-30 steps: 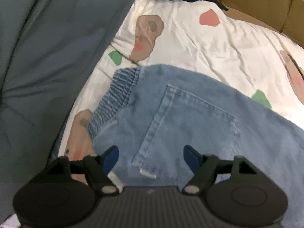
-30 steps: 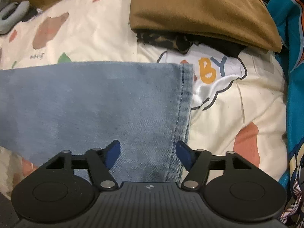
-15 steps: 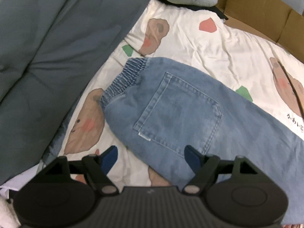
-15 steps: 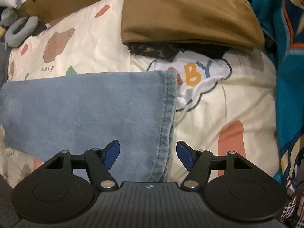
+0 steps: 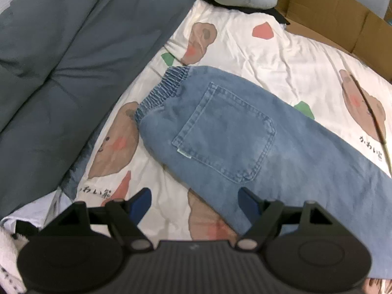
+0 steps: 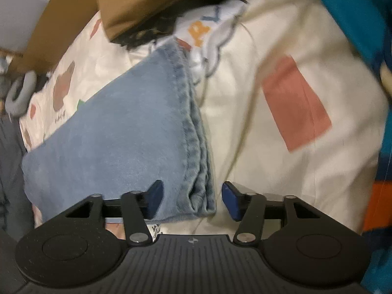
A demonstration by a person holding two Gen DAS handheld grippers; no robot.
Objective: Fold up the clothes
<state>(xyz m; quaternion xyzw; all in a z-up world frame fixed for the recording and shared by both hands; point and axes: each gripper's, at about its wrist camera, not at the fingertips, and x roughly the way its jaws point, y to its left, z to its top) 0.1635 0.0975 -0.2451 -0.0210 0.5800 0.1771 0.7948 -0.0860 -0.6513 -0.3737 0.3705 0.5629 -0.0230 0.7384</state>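
The jeans' (image 6: pixel 117 132) hem lies between the closing right gripper (image 6: pixel 192 199) (not yet pinched); the left gripper (image 5: pixel 194 202) gapes wide above them.

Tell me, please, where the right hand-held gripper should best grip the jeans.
Probably the stacked leg hems, approached from beyond the leg end: that stitched edge already lies between the closing pads of the right hand-held gripper, and both layers of the jeans lift together.

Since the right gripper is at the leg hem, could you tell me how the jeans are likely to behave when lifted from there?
The jeans will probably drape and sag, since they lie limp on the bedsheet. The doubled hem between the closing right gripper fingers looks thick, so it likely grips well. Denim is probably heavyish; the waistband end may drag.
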